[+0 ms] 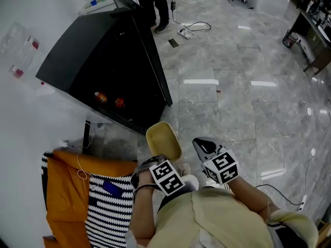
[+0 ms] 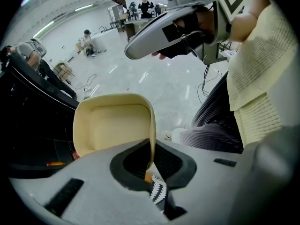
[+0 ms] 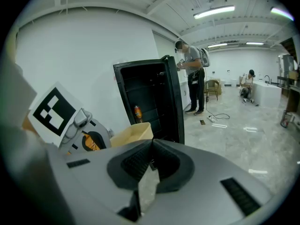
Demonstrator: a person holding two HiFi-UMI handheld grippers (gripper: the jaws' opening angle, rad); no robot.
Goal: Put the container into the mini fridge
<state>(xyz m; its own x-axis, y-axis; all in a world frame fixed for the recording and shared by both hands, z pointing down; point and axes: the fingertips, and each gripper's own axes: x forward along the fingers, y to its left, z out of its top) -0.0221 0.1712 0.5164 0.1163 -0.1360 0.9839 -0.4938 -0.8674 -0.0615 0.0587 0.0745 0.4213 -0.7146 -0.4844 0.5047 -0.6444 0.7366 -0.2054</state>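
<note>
Cream container (image 1: pixel 163 141) in left tool (image 1: pixel 158 160), long axis toward mini fridge (image 1: pixel 103 71).

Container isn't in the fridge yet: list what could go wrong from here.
The left hand-held gripper pinches only one thin wall of the container, so it may swing or slip. Two orange-red items sit inside the mini fridge; the container could knock them. It might also clip the open door.

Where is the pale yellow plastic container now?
The container is lower centre in head view, held by the left gripper, before the open black mini fridge.
</note>
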